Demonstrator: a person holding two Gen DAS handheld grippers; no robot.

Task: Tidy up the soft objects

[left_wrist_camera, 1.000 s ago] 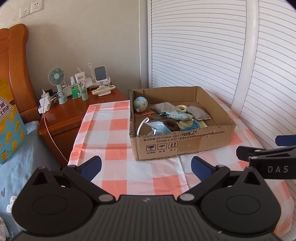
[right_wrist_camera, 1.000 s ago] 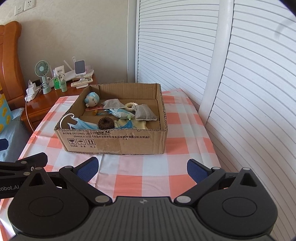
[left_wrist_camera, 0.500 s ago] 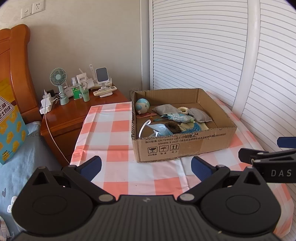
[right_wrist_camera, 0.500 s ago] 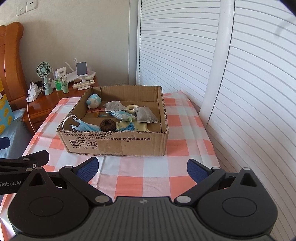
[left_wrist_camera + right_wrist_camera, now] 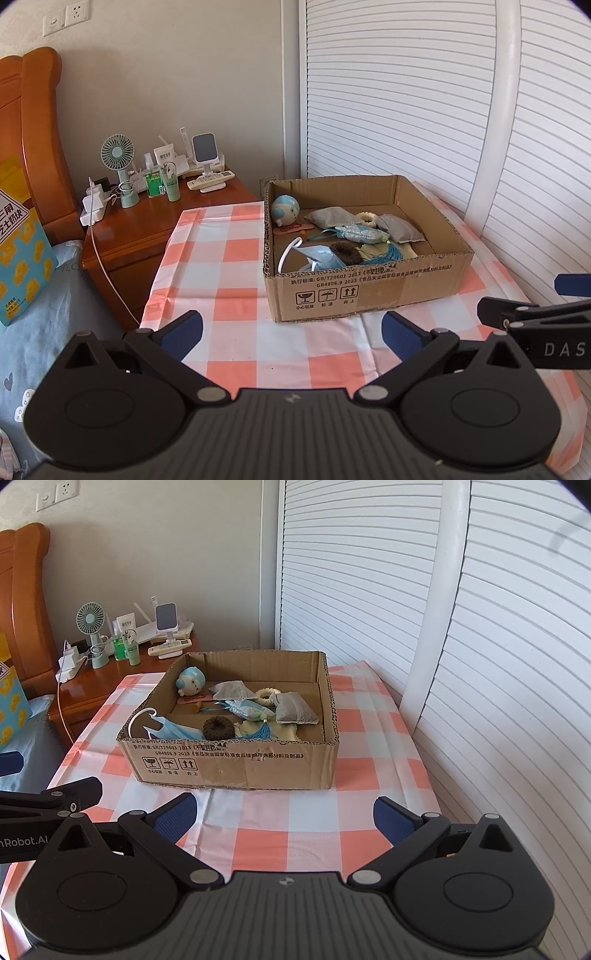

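Both grippers, left gripper (image 5: 291,332) and right gripper (image 5: 282,812), backed away from cardboard box (image 5: 236,762) on desk (image 5: 295,834); jaws wide, empty. Soft objects (image 5: 240,710) inside box; sorting seems finished.

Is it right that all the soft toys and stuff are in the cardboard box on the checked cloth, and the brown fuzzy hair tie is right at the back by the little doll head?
Not quite. The brown hair tie lies at the front of the cardboard box, beside the blue face mask; the doll head sits in the back corner. The right wrist view shows it. The box does stand on the checked cloth.
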